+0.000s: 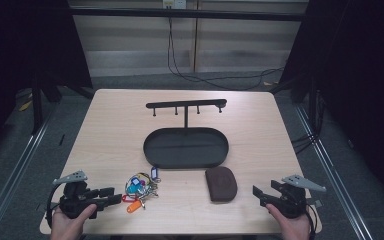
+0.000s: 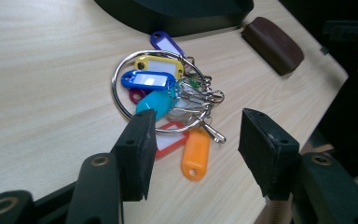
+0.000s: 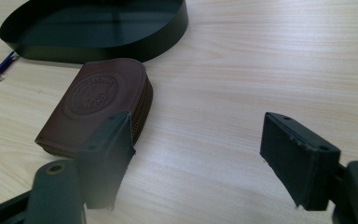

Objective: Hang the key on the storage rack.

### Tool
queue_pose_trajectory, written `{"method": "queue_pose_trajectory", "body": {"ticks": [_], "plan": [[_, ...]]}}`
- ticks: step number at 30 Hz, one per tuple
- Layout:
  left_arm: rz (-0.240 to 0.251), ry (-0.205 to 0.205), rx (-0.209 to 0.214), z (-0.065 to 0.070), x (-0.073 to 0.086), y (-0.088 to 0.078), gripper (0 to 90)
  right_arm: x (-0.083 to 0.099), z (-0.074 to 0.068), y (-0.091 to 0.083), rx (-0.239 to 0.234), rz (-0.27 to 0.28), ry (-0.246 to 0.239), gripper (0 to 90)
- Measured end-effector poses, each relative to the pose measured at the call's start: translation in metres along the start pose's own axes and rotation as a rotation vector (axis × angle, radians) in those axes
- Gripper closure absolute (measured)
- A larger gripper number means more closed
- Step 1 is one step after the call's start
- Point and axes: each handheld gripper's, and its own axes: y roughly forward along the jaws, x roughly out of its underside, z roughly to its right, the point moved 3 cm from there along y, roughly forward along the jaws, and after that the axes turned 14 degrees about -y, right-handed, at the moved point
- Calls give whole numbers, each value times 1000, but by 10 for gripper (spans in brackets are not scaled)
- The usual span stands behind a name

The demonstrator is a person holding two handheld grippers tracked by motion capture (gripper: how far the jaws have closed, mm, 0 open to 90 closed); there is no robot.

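On the bench [image 1: 110,125] there is one black oval tray [image 1: 186,148], with one hook rack [image 1: 186,104] above it carrying four pegs. One brown zip pouch [image 1: 221,183]. One key ring [image 2: 161,88] holding at least seven coloured tags. Two hand-held grippers: left hand-held gripper [image 1: 111,195], right hand-held gripper [image 1: 257,195].

Black left gripper [image 1: 111,195], right gripper [image 1: 258,193] (grey plates), brass screws
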Motion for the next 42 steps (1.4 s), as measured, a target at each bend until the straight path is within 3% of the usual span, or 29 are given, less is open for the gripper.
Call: {"method": "queue_pose_trajectory", "body": {"ticks": [5, 9, 15, 22, 25, 28, 34, 37, 42], "plan": [[-51, 23, -15, 2, 2, 6, 458, 1, 2, 2, -10, -10, 5, 254], [-48, 10, -13, 1, 1, 6, 460, 0, 1, 4, -25, -7, 1, 256], [-33, 4, -16, 4, -6, 4, 549, 0, 0, 3, -26, -4, -3, 262], [-52, 37, -40, 12, -9, 4, 620, 0, -3, 3, -32, -12, -18, 259], [-42, 47, -81, 10, -15, 5, 623, 0, 0, 3, -24, -7, 0, 254], [-70, 48, -109, 10, -19, 9, 621, 1, -1, 3, -36, -14, -7, 253], [-80, 52, -115, 12, -36, 12, 603, 2, -2, 3, -48, -14, 4, 245], [-102, 22, -93, 11, -46, 16, 592, 3, 0, 3, -54, -17, 15, 245], [-133, 50, -119, 14, -53, 23, 637, 3, -1, 3, -56, -17, 12, 245]]}}
